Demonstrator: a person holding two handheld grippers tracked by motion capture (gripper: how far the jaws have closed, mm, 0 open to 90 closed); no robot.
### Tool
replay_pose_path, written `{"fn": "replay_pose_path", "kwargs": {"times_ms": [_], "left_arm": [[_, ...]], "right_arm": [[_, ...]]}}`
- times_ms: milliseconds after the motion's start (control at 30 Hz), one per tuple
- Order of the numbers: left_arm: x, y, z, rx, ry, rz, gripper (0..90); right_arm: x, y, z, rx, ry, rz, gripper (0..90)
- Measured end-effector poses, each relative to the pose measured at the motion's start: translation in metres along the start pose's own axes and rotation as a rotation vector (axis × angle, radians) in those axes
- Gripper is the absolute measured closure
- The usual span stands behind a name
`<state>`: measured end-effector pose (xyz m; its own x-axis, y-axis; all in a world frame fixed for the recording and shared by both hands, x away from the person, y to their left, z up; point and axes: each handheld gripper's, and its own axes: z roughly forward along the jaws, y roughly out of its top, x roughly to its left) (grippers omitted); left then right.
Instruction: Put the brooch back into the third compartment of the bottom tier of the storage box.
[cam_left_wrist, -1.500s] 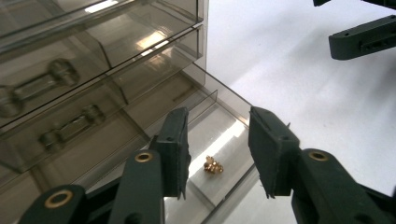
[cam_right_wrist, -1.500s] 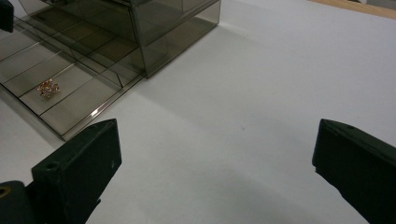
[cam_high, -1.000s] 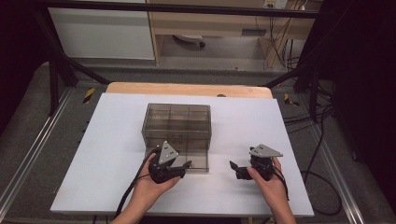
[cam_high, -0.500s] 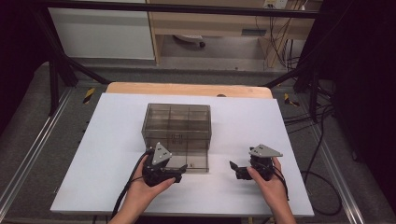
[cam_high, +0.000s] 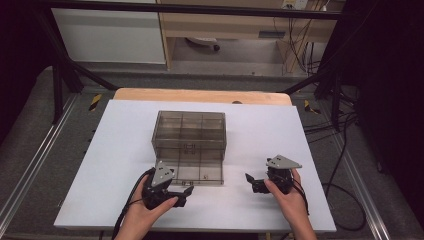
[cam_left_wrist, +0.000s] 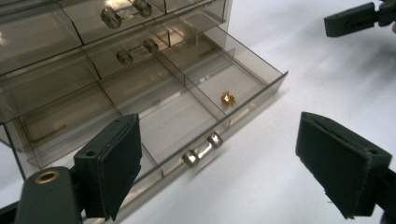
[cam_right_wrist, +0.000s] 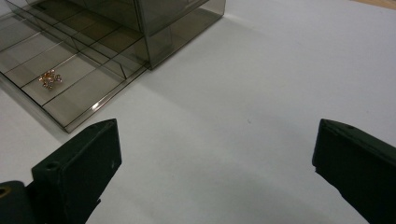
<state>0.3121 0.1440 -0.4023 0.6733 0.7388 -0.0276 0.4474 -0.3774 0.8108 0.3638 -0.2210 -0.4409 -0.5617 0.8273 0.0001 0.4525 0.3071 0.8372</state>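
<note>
two hand-held grippers in the high view: left hand-held gripper (cam_high: 186, 190) at 6 o'clock of the pulled-out drawer (cam_high: 200, 172), jaws just been opening, nothing between. left gripper view: gold charm (cam_left_wrist: 228, 98) in drawer at 12. right hand-held gripper (cam_right_wrist: 215, 172) released too.

Table (cam_high: 100, 165): white top, fills the middle and lower part of the high view; a strip of bare wood (cam_high: 200, 95) shows along its far edge, upper centre. Directly on it, centre of frame: a smoky clear plastic drawer box (cam_high: 189, 131), its bottom drawer (cam_high: 200, 172) pulled out toward the near edge and lying low over the white surface. The drawer is split into compartments; a small gold trinket (cam_left_wrist: 228, 98) lies in one near its right end. White top to left and right of the box is bare.
</note>
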Motion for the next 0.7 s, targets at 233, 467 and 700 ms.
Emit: {"fn": "replay_pose_path", "kwargs": {"times_ms": [233,467,700], "left_arm": [[0.002,-0.011,-0.004,0.002,0.014,-0.016,16.9],[0.008,-0.016,-0.006,-0.023,0.041,-0.052,24.0],[0.013,-0.026,-0.006,-0.042,0.050,-0.083,36.3]], "right_arm": [[0.001,0.000,0.001,0.003,0.006,-0.006,1.8],[0.000,0.000,0.000,0.003,0.006,0.002,1.8],[0.001,0.000,0.001,0.009,0.011,-0.004,1.8]]}}
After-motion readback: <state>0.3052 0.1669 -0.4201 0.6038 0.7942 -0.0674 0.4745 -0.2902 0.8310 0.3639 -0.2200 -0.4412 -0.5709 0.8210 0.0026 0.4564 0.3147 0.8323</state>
